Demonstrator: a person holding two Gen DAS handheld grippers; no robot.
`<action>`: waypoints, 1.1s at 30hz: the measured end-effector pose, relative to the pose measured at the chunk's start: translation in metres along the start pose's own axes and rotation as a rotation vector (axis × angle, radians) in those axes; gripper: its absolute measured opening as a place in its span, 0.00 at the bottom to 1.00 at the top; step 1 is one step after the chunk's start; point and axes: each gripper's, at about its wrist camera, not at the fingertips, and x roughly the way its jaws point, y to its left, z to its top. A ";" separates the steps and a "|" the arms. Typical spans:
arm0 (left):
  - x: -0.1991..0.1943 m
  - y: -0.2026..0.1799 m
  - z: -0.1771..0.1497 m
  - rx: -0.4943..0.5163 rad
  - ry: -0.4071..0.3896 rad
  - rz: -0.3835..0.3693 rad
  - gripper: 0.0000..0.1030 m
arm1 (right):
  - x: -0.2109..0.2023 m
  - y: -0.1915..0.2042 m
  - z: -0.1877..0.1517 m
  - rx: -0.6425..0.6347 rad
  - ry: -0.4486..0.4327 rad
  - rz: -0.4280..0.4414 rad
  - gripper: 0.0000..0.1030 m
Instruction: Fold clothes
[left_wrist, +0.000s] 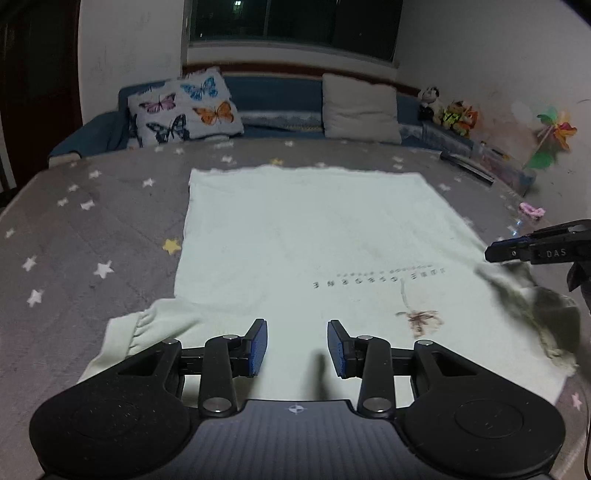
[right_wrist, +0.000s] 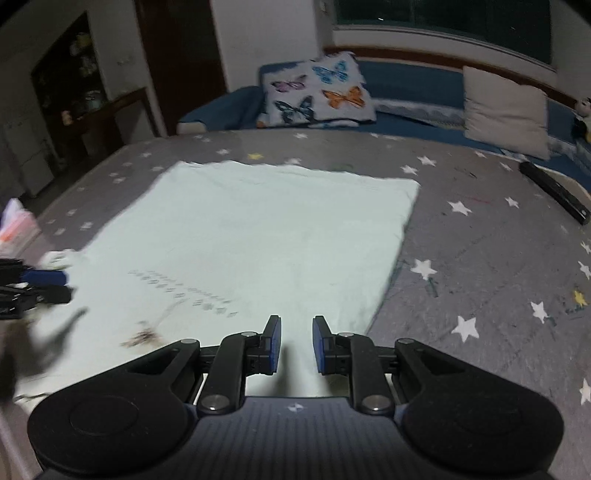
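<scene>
Pale T-shirt (left_wrist: 295, 240) lies spread on bed (left_wrist: 92, 229), one sleeve (left_wrist: 125, 332) still out, folding barely begun; left gripper (left_wrist: 297, 347) and right gripper (right_wrist: 296, 343) fingers spread, pinching nothing.

Pale mint shirt (left_wrist: 295, 240) with dark lettering lies on a grey bed cover (left_wrist: 92, 221) dotted with white and yellow stars; a white pillow (left_wrist: 184, 107) bears coloured butterflies.
</scene>
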 end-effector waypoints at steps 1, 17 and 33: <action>0.005 0.002 -0.001 -0.003 0.014 0.005 0.38 | 0.008 -0.004 0.000 0.007 0.012 -0.012 0.17; 0.025 0.020 0.015 -0.034 0.042 0.052 0.38 | 0.031 -0.033 0.018 0.060 0.023 -0.061 0.11; 0.029 0.040 0.019 -0.071 0.039 0.093 0.41 | 0.034 -0.042 0.024 0.037 0.030 -0.115 0.12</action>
